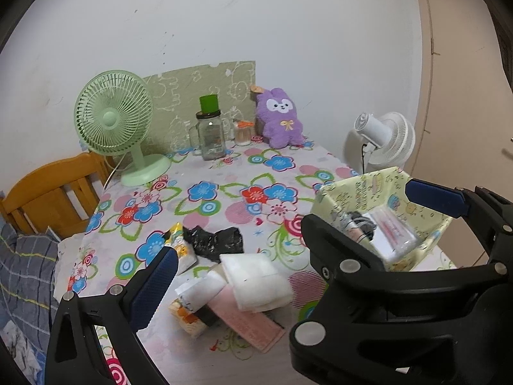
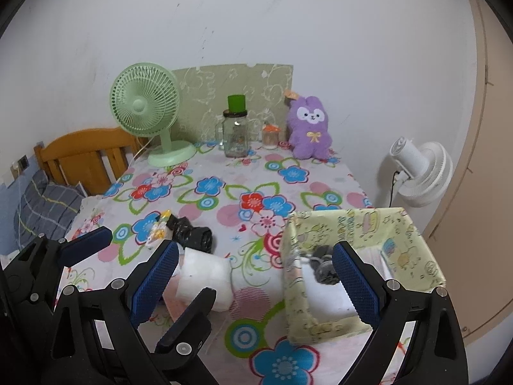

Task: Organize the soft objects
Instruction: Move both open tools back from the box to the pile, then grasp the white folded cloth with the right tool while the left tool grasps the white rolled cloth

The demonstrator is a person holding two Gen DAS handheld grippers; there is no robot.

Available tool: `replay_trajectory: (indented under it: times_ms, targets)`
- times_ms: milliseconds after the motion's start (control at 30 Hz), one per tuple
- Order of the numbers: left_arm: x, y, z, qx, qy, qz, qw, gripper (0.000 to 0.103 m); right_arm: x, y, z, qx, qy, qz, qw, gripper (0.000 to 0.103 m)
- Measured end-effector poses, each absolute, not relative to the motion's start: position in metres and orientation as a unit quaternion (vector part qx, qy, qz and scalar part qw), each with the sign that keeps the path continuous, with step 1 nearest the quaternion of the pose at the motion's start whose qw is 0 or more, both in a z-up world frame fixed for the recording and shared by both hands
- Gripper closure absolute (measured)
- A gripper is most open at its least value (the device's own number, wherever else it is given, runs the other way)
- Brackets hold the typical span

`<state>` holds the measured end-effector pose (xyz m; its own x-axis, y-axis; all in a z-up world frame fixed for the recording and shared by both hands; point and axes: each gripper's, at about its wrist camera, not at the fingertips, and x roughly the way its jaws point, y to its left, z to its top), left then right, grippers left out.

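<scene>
Lying on floral surface (image 1: 224, 173): white folded cloth (image 1: 256, 284), pink towel (image 1: 253, 324), black bag (image 1: 213, 240); yellow fabric box (image 2: 362, 224) alongside; left tongs (image 1: 288, 224) and right tongs (image 2: 256, 272) wide open, empty.

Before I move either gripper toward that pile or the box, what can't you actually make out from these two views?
- Storage box contents: in the left wrist view the right gripper covers part; in the right wrist view the right gripper's own finger does.
- Pink cloth: mostly under the white folded cloth in the left wrist view; extent unclear.
- Snack packets: print too small to read.
- Black plastic bag: contents hidden.
</scene>
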<state>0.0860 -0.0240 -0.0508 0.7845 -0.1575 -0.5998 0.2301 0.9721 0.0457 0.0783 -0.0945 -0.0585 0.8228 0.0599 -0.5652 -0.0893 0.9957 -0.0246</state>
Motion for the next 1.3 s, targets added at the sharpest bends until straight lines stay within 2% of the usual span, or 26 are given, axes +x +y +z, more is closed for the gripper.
replay_trajectory:
  times_ms: [600,1133,1300]
  targets:
    - [0.105,0.009,-0.081,0.039,0.345,-0.074,0.935,0.002,0.105,-0.063,-0.09,-0.029,0.335,0.07,0.939,0.005]
    - [0.123,0.03,-0.109,0.033,0.383,-0.075,0.92,0.021,0.129,-0.04,-0.118,-0.038,0.372,0.096,0.922,0.005]
    - [0.13,0.037,-0.121,0.022,0.4,-0.085,0.912,0.035,0.137,-0.034,-0.129,-0.042,0.388,0.102,0.915,0.005]
